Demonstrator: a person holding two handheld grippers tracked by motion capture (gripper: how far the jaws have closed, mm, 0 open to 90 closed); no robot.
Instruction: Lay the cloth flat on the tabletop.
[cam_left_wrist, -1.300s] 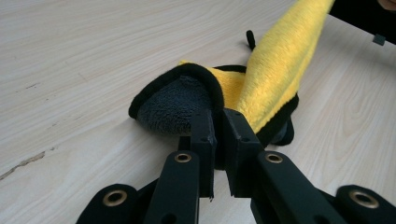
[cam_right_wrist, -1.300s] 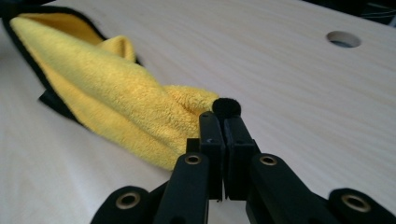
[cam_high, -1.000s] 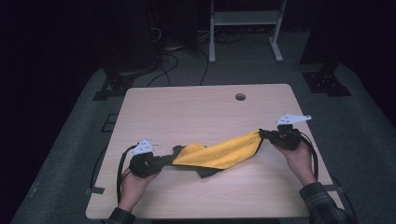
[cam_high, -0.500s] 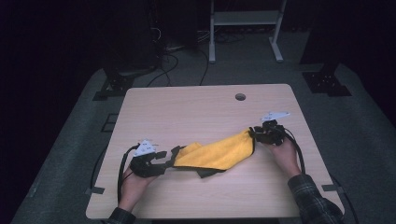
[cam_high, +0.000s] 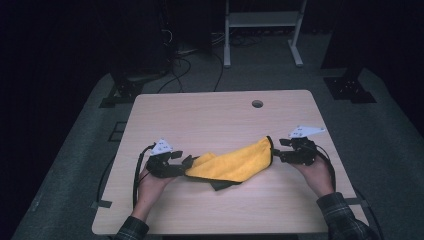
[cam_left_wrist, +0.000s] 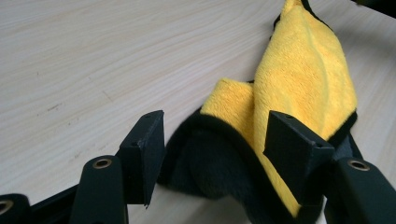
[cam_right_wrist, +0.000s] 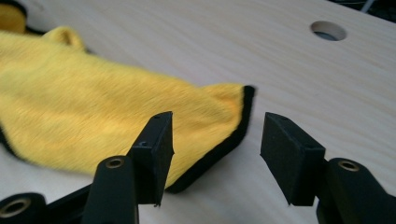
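In the left gripper view the left gripper (cam_left_wrist: 212, 140) has its jaws standing apart, having just been opening, and the dark-bordered end of the yellow cloth (cam_left_wrist: 299, 79) lies slack between them, its black hem close to both pads but clamped by neither. In the right gripper view the right gripper (cam_right_wrist: 215, 144) likewise has jaws parted after just opening; the cloth's black-edged corner (cam_right_wrist: 233, 112) lies ahead of and partly behind the jaw at the left of that frame, while the gap itself is mostly over bare wood. In the high view the cloth (cam_high: 235, 162) rests loosely bunched on the surface (cam_high: 210, 115), stretched from the lower left of centre up toward the right, with the left gripper (cam_high: 180, 162) at its lower-left end and the right gripper (cam_high: 277, 150) just beside its upper-right tip. A hand holds each gripper, entering from the bottom of the frame. A round hole (cam_high: 257, 103) sits in the surface toward the upper right.
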